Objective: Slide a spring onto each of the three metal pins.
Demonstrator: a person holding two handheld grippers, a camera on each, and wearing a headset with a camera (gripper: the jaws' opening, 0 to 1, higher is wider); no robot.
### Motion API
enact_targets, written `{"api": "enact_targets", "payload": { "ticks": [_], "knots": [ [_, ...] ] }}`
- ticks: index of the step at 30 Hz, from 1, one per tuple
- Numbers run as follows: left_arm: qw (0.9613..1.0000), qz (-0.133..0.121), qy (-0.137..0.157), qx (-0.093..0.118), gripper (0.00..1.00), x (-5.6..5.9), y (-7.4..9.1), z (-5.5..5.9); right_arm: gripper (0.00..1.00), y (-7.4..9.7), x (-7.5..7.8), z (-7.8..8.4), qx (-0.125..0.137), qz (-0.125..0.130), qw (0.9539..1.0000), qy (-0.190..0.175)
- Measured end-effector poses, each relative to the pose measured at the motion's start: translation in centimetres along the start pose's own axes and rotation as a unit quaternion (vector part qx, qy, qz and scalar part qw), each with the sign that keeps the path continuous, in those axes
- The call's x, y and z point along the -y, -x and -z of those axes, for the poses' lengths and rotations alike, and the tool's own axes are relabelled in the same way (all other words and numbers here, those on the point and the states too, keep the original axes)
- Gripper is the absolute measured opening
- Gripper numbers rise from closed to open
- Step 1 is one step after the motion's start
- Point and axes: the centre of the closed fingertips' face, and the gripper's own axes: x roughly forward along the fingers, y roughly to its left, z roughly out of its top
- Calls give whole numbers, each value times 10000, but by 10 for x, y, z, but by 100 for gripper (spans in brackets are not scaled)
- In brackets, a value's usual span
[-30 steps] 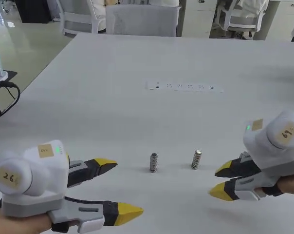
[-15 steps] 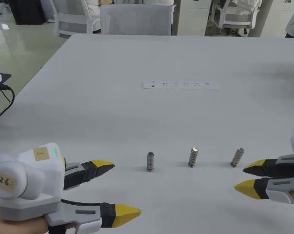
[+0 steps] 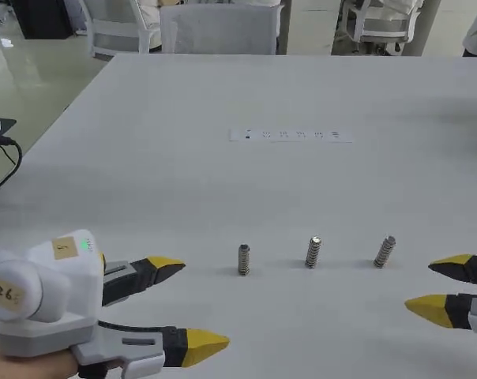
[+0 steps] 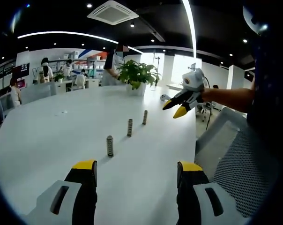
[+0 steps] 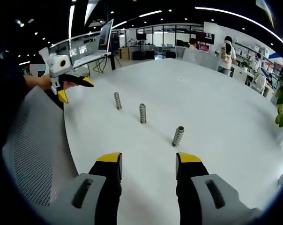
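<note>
Three short metal pins stand in a row on the white table, each with a spring coiled around it: the left one, the middle one and the right one. My left gripper sits at the lower left of the head view, open and holding nothing, a hand's width left of the left pin. At the right edge my right gripper hangs open, just right of the right pin. In the left gripper view the right gripper floats beyond the row.
A flush white power strip lies in the tabletop beyond the pins. Office chairs stand along the far edge of the table. A black cable hangs off to the left. A mesh chair back is close beside me.
My right gripper has drawn back to the right, away from the pins, uncovering the right pin with its spring. The left gripper has stayed put. The head camera shifted slightly.
</note>
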Motion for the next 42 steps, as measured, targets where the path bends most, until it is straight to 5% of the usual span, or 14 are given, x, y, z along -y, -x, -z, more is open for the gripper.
{"api": "enact_targets", "payload": {
  "ticks": [9, 18, 24, 42],
  "knots": [
    [10000, -17, 15, 18, 66, 1, 1, 0, 64, 8, 8, 1, 205, 203, 9995, -109],
    [10000, -36, 20, 32, 67, 0, 1, 0, 81, 7, 4, 9, 191, 164, 9996, -114],
    [10000, -36, 22, 35, 67, -1, 0, -1, 98, 6, 1, 3, 451, 106, 9989, 54],
    [10000, -42, 8, -10, 67, -2, -1, -1, 99, 8, 9, 6, 524, 196, 9984, -54]
  ]
}}
